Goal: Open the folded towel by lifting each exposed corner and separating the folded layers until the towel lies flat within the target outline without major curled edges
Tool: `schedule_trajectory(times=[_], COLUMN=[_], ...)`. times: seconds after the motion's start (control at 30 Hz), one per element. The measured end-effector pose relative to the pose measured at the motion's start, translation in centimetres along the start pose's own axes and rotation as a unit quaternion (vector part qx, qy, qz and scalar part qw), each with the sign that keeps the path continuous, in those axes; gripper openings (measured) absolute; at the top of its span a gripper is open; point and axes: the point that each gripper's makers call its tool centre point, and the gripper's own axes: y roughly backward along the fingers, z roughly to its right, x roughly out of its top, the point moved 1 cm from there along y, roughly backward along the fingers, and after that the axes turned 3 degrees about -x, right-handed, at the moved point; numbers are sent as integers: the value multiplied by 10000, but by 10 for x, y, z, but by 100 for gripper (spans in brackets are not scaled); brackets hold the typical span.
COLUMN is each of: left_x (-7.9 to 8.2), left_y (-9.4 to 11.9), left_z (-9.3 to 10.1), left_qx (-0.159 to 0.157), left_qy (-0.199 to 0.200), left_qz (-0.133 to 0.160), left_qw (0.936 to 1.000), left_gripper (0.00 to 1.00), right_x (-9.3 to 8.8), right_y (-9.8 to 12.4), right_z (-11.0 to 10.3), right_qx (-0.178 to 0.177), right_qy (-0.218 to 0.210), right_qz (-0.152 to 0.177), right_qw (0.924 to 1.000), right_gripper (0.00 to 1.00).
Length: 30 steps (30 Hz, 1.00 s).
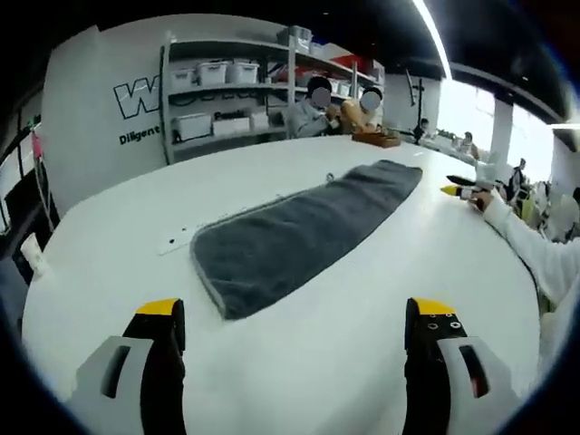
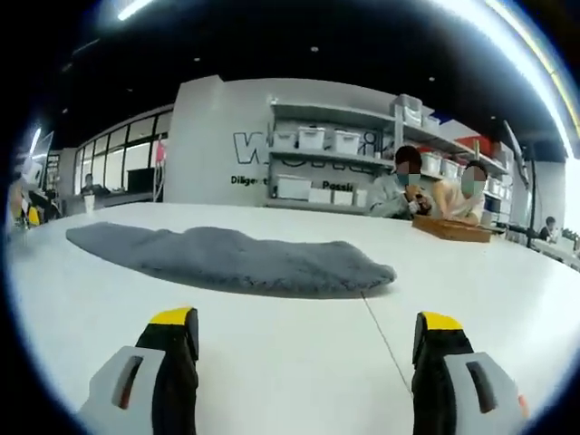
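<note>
A dark grey towel (image 1: 299, 231) lies on the white table (image 1: 317, 362) as a long narrow strip, running from near left to far right in the left gripper view. My left gripper (image 1: 292, 317) is open, well short of the towel's near end, with nothing between its yellow-tipped jaws. Beyond the towel's far end, the right gripper (image 1: 460, 190) shows at the right, held by a hand in a white sleeve. In the right gripper view the towel (image 2: 236, 258) stretches across the table ahead. My right gripper (image 2: 306, 322) is open and empty, a short way from the towel's rounded end.
Grey shelves with white bins (image 1: 222, 91) stand against the back wall. Two people sit at the table's far side by a wooden board (image 2: 453, 228). A thin dark line (image 2: 381, 335) runs across the table (image 2: 272, 362) between the right gripper's jaws. More people sit at the far right (image 1: 467, 143).
</note>
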Motion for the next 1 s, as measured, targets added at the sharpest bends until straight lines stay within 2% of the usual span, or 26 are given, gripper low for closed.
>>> schedule_trajectory(times=[0.07,0.17,0.37,0.47,0.5,0.6,0.7,0.83,0.93,1.0], left_x=[-2,-5,-16,-17,-15,-18,-23,-23,-17,-11], left_y=[3,3,3,2,-2,-13,-24,-28,-30,-32], left_z=[-6,-18,-33,-36,-36,-36,-45,-53,-60,-59], left_qx=[21,42,-2,-2,-107,-327,-345,-300,-320,-463], left_qy=[106,189,134,169,151,98,125,108,146,207], left_qz=[126,165,-100,-131,-72,-102,-222,-291,-149,13], left_qw=[9999,9997,9999,9998,9998,9994,9991,9991,9993,9987], left_gripper=[99,99,99,99,99,93,91,85,75,65], right_x=[2,4,5,4,4,4,4,4,5,5], right_y=[1,-1,-3,-3,-3,-3,-4,-3,-1,-1], right_z=[0,2,0,-1,-1,-1,-1,1,0,1], right_qx=[22,25,64,80,80,92,120,91,84,70], right_qy=[-98,-169,-8,7,8,-2,-63,-149,-175,-170], right_qz=[34,57,-9,-44,-53,-77,-78,-67,-45,-59], right_qw=[9999,9998,10000,10000,10000,9999,9999,9998,9998,9998], right_gripper=[99,99,99,99,99,99,99,99,99,99])
